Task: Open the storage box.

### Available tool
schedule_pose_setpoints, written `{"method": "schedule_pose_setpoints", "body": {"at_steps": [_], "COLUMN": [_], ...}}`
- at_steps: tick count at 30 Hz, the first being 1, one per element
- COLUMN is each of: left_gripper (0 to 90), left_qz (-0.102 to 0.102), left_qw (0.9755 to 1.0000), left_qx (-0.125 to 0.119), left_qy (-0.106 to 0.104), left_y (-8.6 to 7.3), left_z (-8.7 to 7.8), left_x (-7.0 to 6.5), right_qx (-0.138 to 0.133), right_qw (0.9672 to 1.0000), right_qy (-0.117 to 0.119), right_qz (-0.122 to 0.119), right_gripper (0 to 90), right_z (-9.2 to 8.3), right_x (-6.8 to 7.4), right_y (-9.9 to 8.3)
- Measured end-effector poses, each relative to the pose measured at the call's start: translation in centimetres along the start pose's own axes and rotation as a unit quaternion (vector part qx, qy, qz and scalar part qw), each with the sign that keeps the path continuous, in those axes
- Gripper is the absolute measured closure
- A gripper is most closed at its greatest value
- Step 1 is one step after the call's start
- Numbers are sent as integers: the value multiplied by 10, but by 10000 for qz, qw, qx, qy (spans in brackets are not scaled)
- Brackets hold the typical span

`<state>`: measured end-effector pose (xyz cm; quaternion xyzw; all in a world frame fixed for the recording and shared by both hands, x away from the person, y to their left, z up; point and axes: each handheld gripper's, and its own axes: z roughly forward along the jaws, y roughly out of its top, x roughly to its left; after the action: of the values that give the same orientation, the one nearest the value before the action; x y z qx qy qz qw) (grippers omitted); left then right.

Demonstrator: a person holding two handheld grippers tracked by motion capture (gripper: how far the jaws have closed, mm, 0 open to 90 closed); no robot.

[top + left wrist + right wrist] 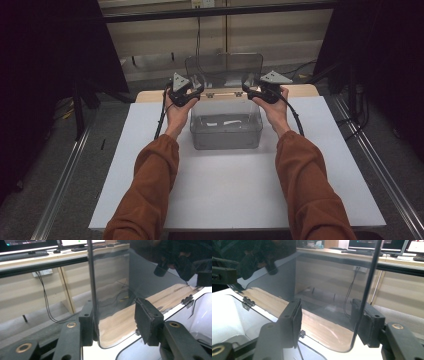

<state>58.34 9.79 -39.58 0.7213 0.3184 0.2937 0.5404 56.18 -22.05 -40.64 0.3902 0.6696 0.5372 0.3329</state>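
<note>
On the white bench (150, 165), near its far edge, stands a clear plastic box (226, 131) with its smoky hinged lid (223, 70) raised upright. At the lid's left edge is the left gripper (194, 93); in the left gripper view the lid's edge lies against one pad while the other pad stands off, so the jaws are open around it and do not pinch it. At the lid's right edge the right gripper (250, 91) is the same: the lid edge passes between the jaws, close to one pad, with a clear gap to the other.

I judge that the step is releasing the opened lid. To do it well, both jaws should open enough that no pad drags on the plastic, and then both hands should draw away outward, level and together. The lid looks close to balance on its hinges (223, 94), so uneven pulling could tip it forward and shut.
</note>
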Motion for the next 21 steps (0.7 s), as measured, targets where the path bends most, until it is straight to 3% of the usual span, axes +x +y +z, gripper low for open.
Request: {"method": "schedule_pose_setpoints", "body": {"at_steps": [9,13,17,21], "left_gripper": [549,545,545,537], "left_qz": [-197,-211,-197,-344], "left_qw": [9998,9997,9997,9993], "left_qx": [-22,106,148,109], "left_qy": [28,29,66,46], "left_y": [-1,-4,-7,-8], "left_z": [2,5,7,9], "left_x": [1,2,1,2], "right_qx": [24,45,98,75], "right_qw": [9999,9999,9999,9999], "right_qy": [37,29,39,31], "right_qz": [113,107,131,142], "right_gripper": [389,360,372,399], "right_z": [5,8,8,9], "right_x": [4,6,5,3], "right_y": [-5,-7,-9,-10]}}
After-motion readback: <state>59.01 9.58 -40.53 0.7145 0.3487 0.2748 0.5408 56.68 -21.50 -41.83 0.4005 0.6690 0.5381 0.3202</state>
